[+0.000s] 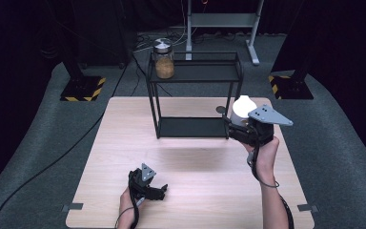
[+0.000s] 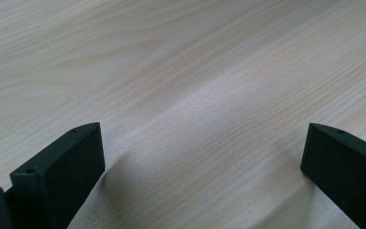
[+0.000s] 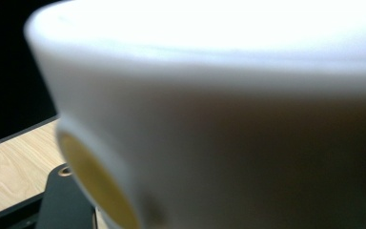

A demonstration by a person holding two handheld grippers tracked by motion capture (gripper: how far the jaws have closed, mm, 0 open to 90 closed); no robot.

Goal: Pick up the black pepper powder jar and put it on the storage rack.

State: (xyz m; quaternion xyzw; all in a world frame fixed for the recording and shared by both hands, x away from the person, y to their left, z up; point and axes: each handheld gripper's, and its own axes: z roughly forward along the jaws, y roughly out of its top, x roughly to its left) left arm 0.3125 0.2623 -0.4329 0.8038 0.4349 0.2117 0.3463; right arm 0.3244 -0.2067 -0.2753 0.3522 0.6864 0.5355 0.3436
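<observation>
On the near left, I've got the left gripper resting low on the table, jaws wide with nothing between them. Farther off stands the black shelf, a jar on the left of its top tier. On the right, my right gripper is clamped on the white cup, held upright just off the shelf's right end. The shelf lies left and slightly far of the cup, so I judge the right hand alone is placed to carry it there.

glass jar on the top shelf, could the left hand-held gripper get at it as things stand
Probably yes: the left hand-held gripper is open and empty, and the jar stands uncovered on the rack's near left corner.
</observation>
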